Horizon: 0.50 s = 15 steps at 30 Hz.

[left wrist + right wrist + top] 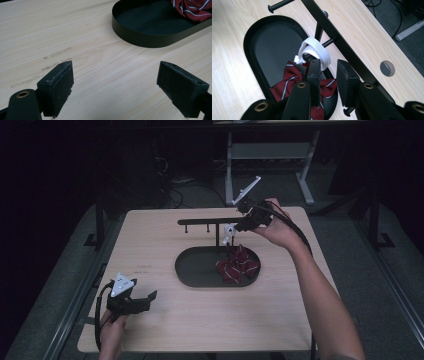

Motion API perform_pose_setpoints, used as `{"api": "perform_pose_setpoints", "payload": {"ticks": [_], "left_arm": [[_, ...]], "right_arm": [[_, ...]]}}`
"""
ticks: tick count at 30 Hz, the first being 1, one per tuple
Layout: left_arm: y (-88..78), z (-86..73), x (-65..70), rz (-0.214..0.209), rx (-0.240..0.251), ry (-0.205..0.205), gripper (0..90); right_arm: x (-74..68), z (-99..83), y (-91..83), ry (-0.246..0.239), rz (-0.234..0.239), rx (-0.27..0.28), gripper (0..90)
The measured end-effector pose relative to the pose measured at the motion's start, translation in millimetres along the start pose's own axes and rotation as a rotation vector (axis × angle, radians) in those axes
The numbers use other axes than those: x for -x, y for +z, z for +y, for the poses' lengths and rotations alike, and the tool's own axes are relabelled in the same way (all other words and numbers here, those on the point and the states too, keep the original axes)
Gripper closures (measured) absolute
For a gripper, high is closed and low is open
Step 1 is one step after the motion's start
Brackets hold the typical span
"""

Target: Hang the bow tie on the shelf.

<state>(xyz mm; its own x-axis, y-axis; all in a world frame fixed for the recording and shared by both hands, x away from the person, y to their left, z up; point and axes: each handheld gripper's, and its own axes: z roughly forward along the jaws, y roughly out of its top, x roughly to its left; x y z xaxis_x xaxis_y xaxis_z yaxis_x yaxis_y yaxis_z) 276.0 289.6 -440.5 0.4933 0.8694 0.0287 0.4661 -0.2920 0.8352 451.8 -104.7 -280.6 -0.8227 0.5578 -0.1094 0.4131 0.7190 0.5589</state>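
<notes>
A dark red striped bow tie [289,77] hangs over the black oval tray [262,50], with its lower part in the tray. Its white band [315,48] is looped over a peg [329,41] of the black rack bar [342,42]. My right gripper [329,67] is right at the band, and its jaws stand a little apart with nothing pressed between the pads. In the high view the right gripper [239,226] is above the tray's far end, by the band [229,232]. My left gripper [115,80] is wide open and empty over bare wood, near the table's front left [150,299].
The rack bar [210,221] runs across the table behind the tray [182,270] on a thin post, with more pegs along it. A round hole [387,68] is set in the tabletop beyond the bar. A metal frame [270,150] and cables are on the floor behind the table.
</notes>
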Motion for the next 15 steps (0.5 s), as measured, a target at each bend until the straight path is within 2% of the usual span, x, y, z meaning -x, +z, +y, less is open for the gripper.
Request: {"api": "perform_pose_setpoints", "payload": {"ticks": [6, 15], "left_arm": [[-0.6, 0.2, -0.1, 0.001, -0.003, -0.001, 13.5], [-0.2, 0.1, 0.3, 0.001, 0.001, -0.001, 13.5]], "right_arm": [[-1.9, 0.2, -0.3, -0.004, 0.004, 0.004, 71.2], [-2.7, -4.0, -2.1, -0.009, 0.036, 0.013, 68.3]]}}
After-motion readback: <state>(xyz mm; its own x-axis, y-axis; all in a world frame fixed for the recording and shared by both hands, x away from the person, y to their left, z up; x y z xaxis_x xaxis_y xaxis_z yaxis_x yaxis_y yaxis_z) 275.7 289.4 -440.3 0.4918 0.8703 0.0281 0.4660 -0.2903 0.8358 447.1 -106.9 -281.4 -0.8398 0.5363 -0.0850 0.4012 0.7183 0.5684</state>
